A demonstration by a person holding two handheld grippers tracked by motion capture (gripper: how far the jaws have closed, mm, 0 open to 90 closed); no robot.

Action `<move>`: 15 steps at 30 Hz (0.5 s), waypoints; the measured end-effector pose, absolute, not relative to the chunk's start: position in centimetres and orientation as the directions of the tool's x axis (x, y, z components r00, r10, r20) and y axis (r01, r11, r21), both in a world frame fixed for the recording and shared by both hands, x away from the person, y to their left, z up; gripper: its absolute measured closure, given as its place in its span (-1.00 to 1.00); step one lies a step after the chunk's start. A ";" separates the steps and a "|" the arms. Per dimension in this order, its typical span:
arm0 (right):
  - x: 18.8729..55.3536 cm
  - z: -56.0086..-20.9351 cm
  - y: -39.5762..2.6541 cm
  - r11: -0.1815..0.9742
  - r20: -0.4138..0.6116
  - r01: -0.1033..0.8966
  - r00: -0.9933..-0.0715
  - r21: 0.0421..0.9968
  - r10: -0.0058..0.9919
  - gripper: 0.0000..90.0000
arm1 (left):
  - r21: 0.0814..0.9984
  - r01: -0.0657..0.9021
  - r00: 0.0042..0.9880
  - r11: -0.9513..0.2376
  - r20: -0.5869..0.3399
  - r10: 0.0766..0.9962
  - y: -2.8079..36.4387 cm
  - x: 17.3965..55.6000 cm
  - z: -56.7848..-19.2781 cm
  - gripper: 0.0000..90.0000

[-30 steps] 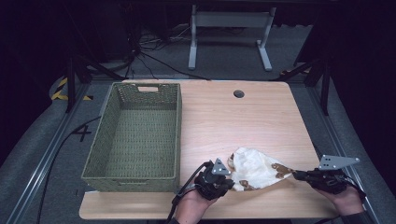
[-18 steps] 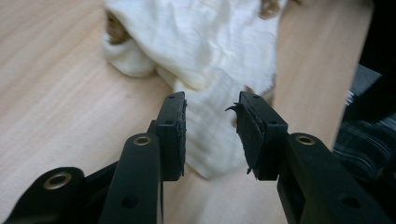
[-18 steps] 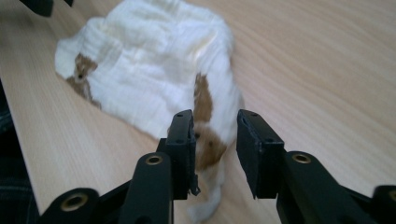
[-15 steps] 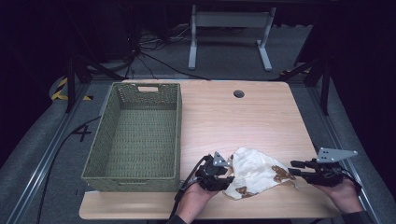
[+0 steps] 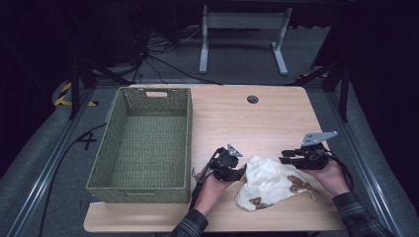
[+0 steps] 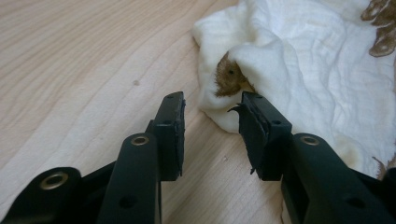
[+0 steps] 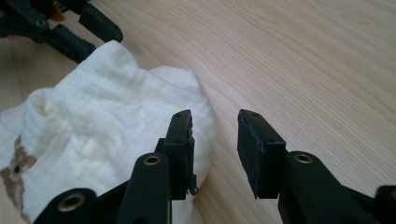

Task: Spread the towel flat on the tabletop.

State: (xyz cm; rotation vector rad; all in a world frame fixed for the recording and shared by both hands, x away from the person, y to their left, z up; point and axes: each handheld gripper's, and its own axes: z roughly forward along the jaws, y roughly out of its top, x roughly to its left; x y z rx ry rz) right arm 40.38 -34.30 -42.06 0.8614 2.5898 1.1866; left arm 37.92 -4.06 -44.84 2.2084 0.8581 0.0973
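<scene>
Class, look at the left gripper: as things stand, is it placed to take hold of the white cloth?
Probably yes. The left gripper has open jaws with nothing between them, and the white cloth lies crumpled on the table just ahead, its near edge unobstructed.

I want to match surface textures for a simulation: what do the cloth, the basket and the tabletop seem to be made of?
Cloth: soft crinkled cotton-like fabric, matte cream, brown prints. Basket: woven fibre or wicker, matte green. Tabletop: pale wood or wood-look laminate, smooth, grain lines.

Overhead light is brightening the wooden table (image 5: 267, 118) while the surrounding floor is lying dim. Near jaws are blurring slightly in both gripper views.
</scene>
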 end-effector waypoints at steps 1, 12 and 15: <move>40.4 -42.1 -34.3 0.518 0.086 0.435 -0.820 0.737 0.566 0.46 | 0.674 0.550 0.772 -0.493 -0.186 0.607 -4.1 37.9 -44.8 0.36; 42.6 -44.5 -31.5 0.588 0.134 0.458 -0.850 0.667 0.510 0.80 | 0.654 0.524 0.804 -0.545 -0.168 0.571 -5.6 39.1 -45.3 0.90; 42.4 -44.4 -31.6 0.594 0.128 0.452 -0.853 0.665 0.505 0.94 | 0.661 0.525 0.801 -0.536 -0.171 0.574 -5.6 39.2 -44.9 0.95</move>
